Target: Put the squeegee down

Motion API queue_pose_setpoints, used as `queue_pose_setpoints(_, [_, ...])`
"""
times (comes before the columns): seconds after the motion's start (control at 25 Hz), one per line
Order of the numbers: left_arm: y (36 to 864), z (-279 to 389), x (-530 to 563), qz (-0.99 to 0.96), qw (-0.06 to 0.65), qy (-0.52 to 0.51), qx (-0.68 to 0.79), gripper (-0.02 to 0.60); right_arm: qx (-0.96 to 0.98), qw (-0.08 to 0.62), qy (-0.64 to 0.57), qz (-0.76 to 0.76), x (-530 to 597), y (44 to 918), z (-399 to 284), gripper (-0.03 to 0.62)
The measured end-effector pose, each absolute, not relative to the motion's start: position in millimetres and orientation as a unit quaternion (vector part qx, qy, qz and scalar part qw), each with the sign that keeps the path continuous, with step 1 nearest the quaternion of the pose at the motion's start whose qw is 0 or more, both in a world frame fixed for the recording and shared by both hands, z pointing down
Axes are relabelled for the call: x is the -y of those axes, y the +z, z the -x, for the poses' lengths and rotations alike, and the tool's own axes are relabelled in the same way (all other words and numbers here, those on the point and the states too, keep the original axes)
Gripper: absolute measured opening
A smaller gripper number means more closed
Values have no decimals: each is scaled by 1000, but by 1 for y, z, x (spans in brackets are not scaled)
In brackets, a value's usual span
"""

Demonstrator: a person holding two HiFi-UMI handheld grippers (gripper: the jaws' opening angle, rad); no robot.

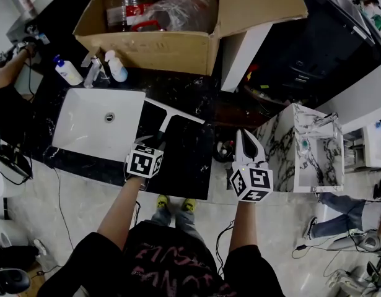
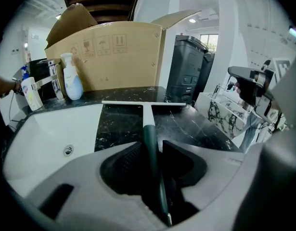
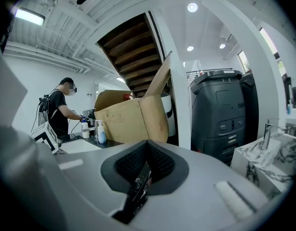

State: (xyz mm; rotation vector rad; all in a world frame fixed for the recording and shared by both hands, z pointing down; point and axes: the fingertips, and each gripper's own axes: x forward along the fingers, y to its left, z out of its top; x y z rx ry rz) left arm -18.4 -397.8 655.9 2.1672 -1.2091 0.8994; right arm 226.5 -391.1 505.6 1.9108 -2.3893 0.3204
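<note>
Countertop (image 1: 191,156) bears squeegee (image 1: 171,113) — cardboard box (image 1: 153,51) holds bottle (image 1: 123,8), bag (image 1: 184,11).

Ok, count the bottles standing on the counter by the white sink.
2. A blue-capped bottle stands left of the faucet, a white bottle right of it, both before the cardboard box; others may be hidden.

Black marble counter (image 2: 121,126) below the left gripper (image 2: 151,146), with a white sink basin (image 2: 51,134) set into it just left of the jaws. Squeegee (image 2: 144,105) blade rests crosswise on the dark stone straight ahead, handle running back between the parted jaws. Beyond the blade stands a cardboard box (image 2: 109,57); ahead-left, behind the basin, a chrome faucet (image 2: 54,78) between two bottles (image 2: 70,81).
</note>
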Motion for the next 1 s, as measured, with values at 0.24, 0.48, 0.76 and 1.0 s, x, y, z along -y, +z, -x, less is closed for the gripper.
queue_pose_setpoints(0.24, [644,21,396,-804,243,311,444,166,778,34,104,-619,388,502,-223,11])
queue_pose_setpoints(0.48, [624,30,394,-810,229,292,455,164,780,32,97,-617,382,492,-218,11])
queue_pose_setpoints(0.76, [585,42,394,-819,186,256,478,123,782,27,88,-616,373,478,-210,11])
queue_pose_setpoints(1.0, [552,56,392,-825,157,222,496,81,786,25,78,-613,365,464,-202,11])
